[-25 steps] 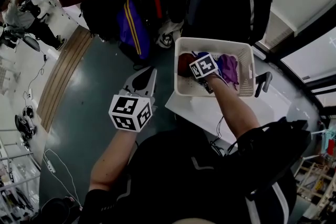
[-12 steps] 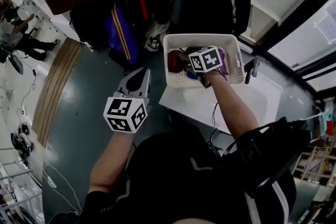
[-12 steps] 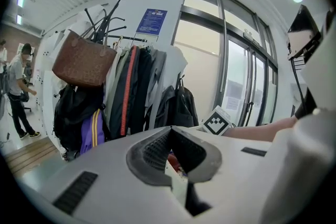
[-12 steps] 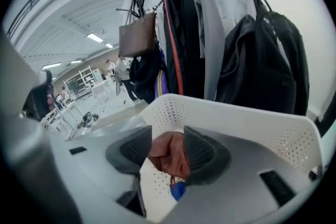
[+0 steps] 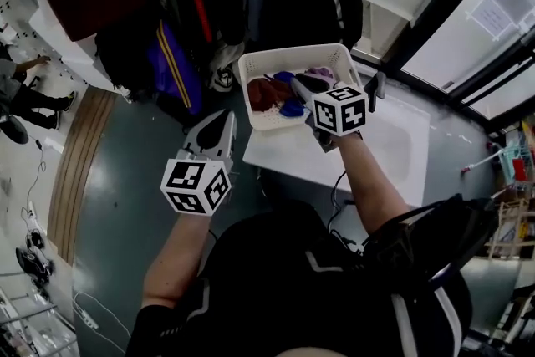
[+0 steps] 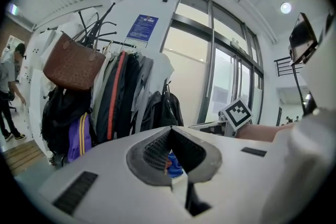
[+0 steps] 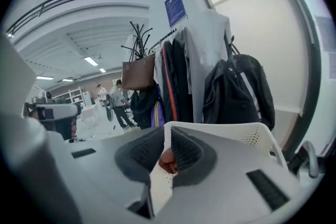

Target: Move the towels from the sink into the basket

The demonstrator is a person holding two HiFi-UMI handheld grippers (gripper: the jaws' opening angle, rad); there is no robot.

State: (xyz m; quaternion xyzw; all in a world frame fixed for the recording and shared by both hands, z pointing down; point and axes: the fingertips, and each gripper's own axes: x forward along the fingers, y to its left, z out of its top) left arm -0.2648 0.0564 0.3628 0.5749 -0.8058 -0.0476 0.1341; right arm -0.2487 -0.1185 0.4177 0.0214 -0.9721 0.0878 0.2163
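The left arm reaches forward, the left claw [image 5: 224, 119] over the grey-green floor [image 5: 125, 180] with its jaws closed on nothing. The right forearm stretches toward the white perforated plastic basket [image 5: 251, 67] at the end of the white sink [image 5: 401, 150], the right claw [image 5: 301, 88] above its rim, jaws just closed and empty. Only the head view shows the dark red towel [image 5: 261, 92], blue towel [image 5: 292, 108] and purple towel [image 5: 322, 73] lying in the basket; each gripper view gives a sliver of cloth past its pads.

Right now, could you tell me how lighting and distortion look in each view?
Head view: curved edges, dim floor, bright windows, basket clearly lit. Left gripper view: fisheye, dark corners, glaring windows. Right gripper view: fisheye, evenly lit.
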